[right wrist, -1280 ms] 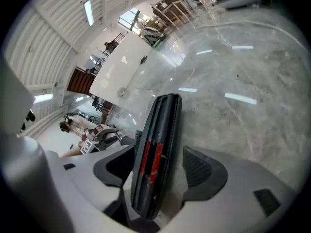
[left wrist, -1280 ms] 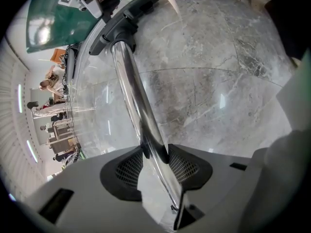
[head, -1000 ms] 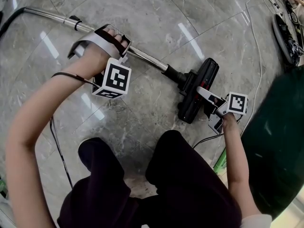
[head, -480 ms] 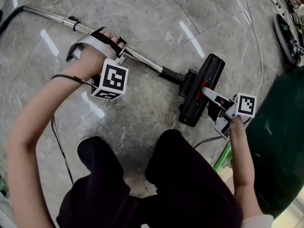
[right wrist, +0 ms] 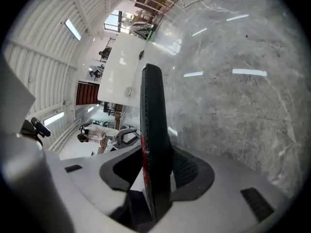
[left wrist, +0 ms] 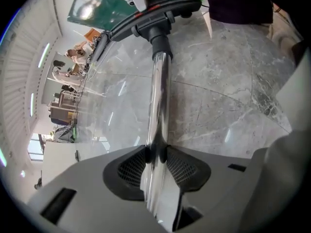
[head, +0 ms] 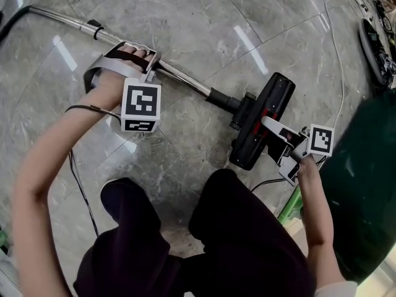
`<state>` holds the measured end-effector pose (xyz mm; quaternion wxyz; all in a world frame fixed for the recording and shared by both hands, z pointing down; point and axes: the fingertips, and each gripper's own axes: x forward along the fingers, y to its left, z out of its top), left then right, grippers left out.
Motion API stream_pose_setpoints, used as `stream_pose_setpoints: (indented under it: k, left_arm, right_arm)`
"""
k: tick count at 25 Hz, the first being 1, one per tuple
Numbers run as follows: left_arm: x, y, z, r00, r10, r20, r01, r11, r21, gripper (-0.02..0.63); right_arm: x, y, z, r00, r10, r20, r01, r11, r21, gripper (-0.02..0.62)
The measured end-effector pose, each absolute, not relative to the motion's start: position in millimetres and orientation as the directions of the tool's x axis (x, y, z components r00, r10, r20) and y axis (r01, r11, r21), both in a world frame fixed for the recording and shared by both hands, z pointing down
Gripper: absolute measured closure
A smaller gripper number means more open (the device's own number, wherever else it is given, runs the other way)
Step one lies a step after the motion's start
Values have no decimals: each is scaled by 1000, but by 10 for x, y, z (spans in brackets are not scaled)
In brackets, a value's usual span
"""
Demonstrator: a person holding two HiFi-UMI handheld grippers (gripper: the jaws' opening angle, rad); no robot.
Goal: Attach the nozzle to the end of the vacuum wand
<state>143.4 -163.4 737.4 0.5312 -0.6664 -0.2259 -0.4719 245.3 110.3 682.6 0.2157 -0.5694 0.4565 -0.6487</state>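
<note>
our left gripper (head: 141, 59) is closing its jaws on the wand (head: 185, 81), pads against the chrome tube. our right gripper (head: 272, 129) pinches the nozzle (head: 275, 94) by its edge, at the wand's far end. the joint may be half seated; a twist, or slipping on smooth chrome, could pop it loose.

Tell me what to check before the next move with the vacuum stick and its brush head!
1. Left gripper on the wand: ok, the jaws are closing with the wand between them and the pads touching it.
2. Right gripper holds the nozzle: ok, the jaws are clamped on its edge.
3. Wand lines up with the nozzle's neck: ok.
4. Wand end pushed fully into the neck: cannot tell.
</note>
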Motion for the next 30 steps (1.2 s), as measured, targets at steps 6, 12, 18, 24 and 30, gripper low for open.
stream_pose_setpoints:
  k: [6, 12, 18, 24, 30]
  left_arm:
    - [1498, -1596, 7340, 450, -149, 880, 786, -401, -470, 466]
    - [1520, -1575, 7228, 491, -115, 864, 777, -392, -493, 468]
    - [1507, -1564, 7158, 524, -143, 840, 764, -358, -537, 469]
    - [1432, -1549, 7255, 501, -138, 855, 762, -399, -511, 469]
    - [1813, -618, 6687, 649, 205, 733, 699, -542, -466, 603]
  right_arm:
    - [2319, 1157, 6849, -291, -765, 575, -197, -540, -818, 411]
    - [2428, 1136, 6779, -389, -740, 549, -247, -491, -836, 411]
    - [2442, 1045, 6654, -447, -713, 540, -321, -436, -841, 411]
    - [2150, 944, 6668, -517, -622, 588, -400, -432, -808, 411]
    - [2341, 754, 6846, -423, -719, 552, -307, -459, -834, 411]
